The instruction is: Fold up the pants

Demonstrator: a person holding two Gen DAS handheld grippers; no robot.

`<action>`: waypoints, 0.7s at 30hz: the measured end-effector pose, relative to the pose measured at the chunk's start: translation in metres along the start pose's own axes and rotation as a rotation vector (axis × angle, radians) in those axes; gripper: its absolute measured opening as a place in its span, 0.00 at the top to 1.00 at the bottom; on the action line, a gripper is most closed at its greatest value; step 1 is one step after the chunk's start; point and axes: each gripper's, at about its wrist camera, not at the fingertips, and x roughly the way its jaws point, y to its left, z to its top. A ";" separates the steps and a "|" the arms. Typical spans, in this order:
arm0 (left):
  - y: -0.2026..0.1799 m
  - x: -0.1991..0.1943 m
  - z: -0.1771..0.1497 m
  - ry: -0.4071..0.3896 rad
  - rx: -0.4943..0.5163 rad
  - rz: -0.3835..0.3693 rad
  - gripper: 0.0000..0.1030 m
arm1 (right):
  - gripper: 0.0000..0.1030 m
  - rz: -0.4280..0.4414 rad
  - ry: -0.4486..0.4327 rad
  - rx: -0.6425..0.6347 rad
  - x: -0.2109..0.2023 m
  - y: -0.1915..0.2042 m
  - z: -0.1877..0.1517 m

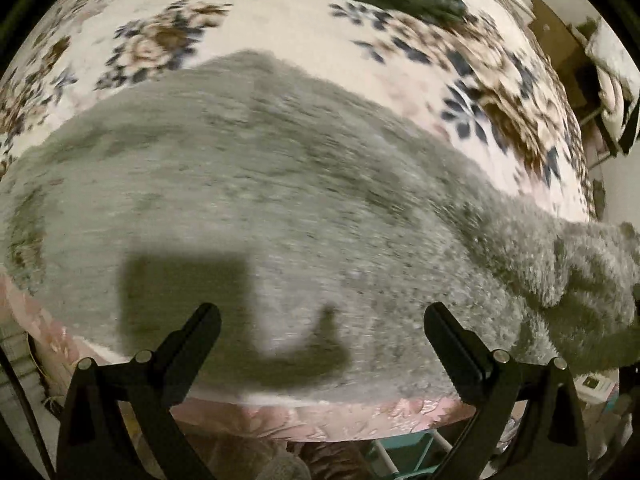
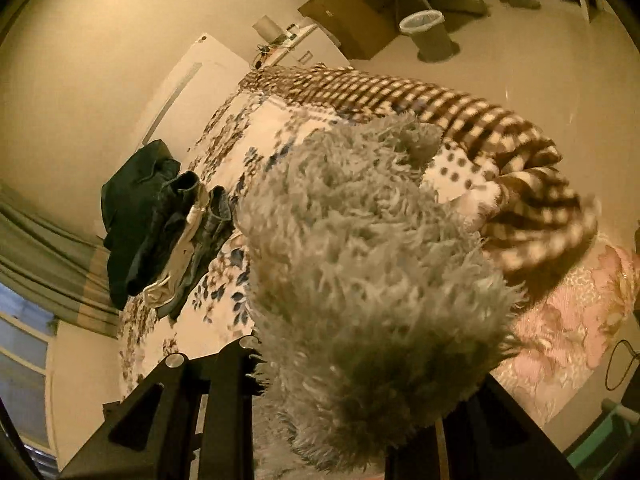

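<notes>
The pants (image 1: 280,208) were a shaggy grey fleece pair, spread over the near part of the bed (image 1: 304,32) on its flowery cover, with one end bunched up and lifted off to the right. That lifted end filled the right wrist view, where the right gripper (image 2: 344,412) was clamped on a thick wad of the pile, with the fabric so fluffy it hid the fingertips completely. The left gripper (image 1: 320,340) hung above the flat part with its jaws wide apart and nothing between them, only its shadow on the fabric. My guess is this stuff handles soft and floppy, fairly bulky but not heavy, and the long pile could slip or just pull fuzz if you pinch shallow. Better to bite deep at a seam, waistband or hem edge, though I couldn't tell which end was which here. Farther out were a dark clothes pile (image 2: 152,216) and a checked blanket (image 2: 500,140) on the bed.
</notes>
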 end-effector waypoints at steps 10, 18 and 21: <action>0.055 -0.027 0.008 -0.046 -0.080 -0.022 0.00 | 0.75 -0.030 -0.136 -0.057 -0.069 0.059 -0.001; 0.085 -0.037 0.005 -0.062 -0.141 -0.020 0.00 | 0.75 -0.114 0.080 -0.387 0.000 0.135 -0.056; 0.091 -0.041 0.006 -0.071 -0.139 -0.005 0.00 | 0.75 -0.126 0.156 -0.513 0.050 0.160 -0.102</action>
